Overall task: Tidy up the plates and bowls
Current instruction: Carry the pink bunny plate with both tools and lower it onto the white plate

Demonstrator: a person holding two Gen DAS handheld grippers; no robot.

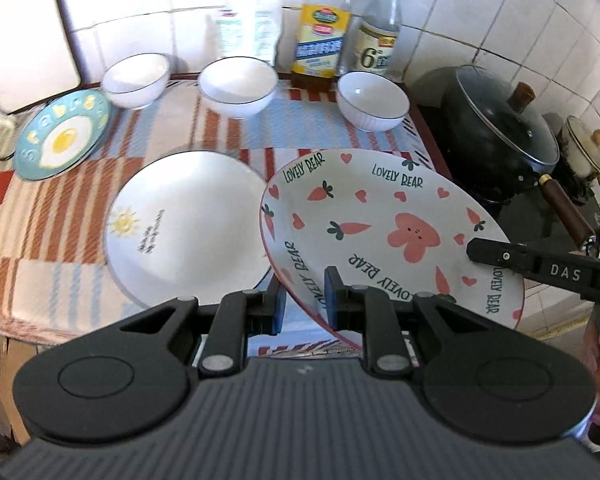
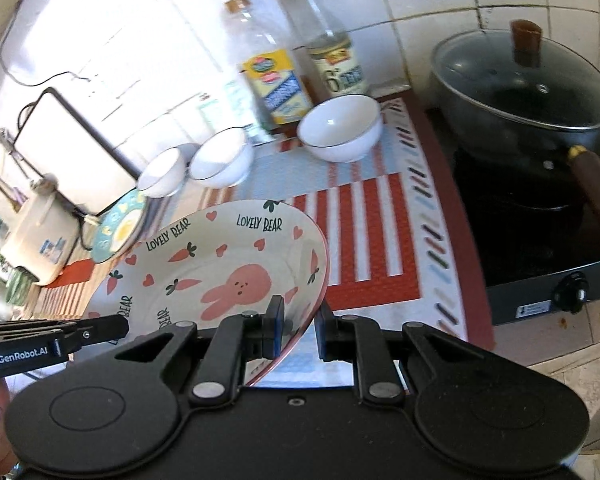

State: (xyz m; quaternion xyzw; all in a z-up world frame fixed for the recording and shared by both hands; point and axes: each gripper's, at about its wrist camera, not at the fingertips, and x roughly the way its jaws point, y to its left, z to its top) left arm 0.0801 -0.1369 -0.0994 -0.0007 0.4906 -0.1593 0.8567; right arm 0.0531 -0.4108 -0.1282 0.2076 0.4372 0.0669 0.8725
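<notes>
left wrist view: the left gripper [image 1: 305,298] at bottom centre is clamped on the near rim of the rabbit plate [image 1: 384,232], which hangs tilted at centre right. the right gripper [image 1: 476,249] bites its rim from the right edge. the white plate [image 1: 188,224] lies flat at centre left, the egg plate [image 1: 62,136] upper left, three bowls [image 1: 238,86] along the top.

right wrist view: the right gripper [image 2: 300,326] at bottom centre pinches the rabbit plate [image 2: 220,276] rim; the left gripper [image 2: 116,326] grips it at lower left.

the step looks like carrying this plate to stack; next it likely needs levelling over the white plate.
</notes>
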